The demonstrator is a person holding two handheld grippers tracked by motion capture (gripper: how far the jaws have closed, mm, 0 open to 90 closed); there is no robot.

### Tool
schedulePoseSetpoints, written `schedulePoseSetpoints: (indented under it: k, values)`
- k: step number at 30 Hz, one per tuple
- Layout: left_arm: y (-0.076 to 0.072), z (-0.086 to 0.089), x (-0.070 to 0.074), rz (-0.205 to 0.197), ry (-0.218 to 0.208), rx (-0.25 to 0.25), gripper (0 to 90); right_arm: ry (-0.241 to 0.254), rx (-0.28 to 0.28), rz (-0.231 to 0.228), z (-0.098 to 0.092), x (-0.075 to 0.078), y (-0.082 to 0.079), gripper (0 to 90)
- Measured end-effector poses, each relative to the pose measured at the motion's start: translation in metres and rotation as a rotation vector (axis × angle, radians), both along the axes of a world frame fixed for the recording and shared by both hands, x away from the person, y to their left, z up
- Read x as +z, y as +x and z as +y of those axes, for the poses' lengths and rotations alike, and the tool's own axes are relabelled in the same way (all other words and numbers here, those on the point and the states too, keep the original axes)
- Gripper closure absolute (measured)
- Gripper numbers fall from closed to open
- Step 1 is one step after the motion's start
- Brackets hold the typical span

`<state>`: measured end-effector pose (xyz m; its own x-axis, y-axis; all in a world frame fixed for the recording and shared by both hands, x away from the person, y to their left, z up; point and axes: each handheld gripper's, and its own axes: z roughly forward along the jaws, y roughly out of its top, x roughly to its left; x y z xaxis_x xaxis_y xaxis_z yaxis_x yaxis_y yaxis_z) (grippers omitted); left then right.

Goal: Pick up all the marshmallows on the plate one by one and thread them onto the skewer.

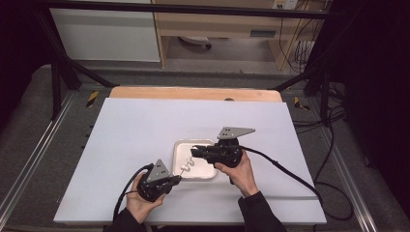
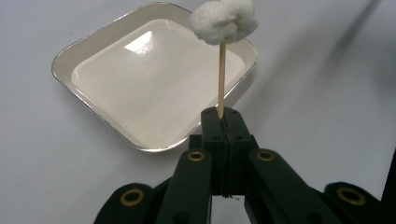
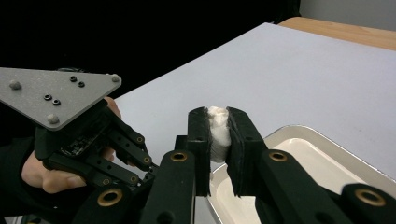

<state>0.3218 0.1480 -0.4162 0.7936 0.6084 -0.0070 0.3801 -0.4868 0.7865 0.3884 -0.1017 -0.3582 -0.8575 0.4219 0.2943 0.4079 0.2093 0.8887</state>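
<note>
My left gripper [image 2: 222, 114] is shut on the lower end of a thin wooden skewer [image 2: 221, 74]. On the skewer's tip sits a clump of white marshmallows [image 2: 224, 21], held over the near edge of a shallow white tray [image 2: 65, 60]. From above, that gripper [image 1: 177, 179] is at the tray's [image 1: 180, 145] front left corner, with the clump [image 1: 186, 167] over the tray. My right gripper [image 3: 218, 116] is shut on one white marshmallow [image 3: 218, 135]. It [image 1: 193, 152] hovers above the tray's middle and points left, just beyond the skewer's tip.
The tray's inside shows bare and glossy. It lies on a white table top [image 1: 145, 125] with a wooden strip [image 1: 193, 93] along the far edge. Black cables [image 1: 285, 171] trail from both grippers towards the near side. Dark frame posts [image 1: 58, 82] stand beyond the table.
</note>
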Motion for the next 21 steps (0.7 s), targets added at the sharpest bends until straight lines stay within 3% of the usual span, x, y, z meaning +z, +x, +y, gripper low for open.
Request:
schedulePoseSetpoints:
  k: [21]
  values:
    - [-0.002, 0.0001, 0.0027, -0.014, 0.0, 0.021, 89.5, 0.037, 0.005, 0.011, -0.0008, -0.0065, -0.0029, 81.4]
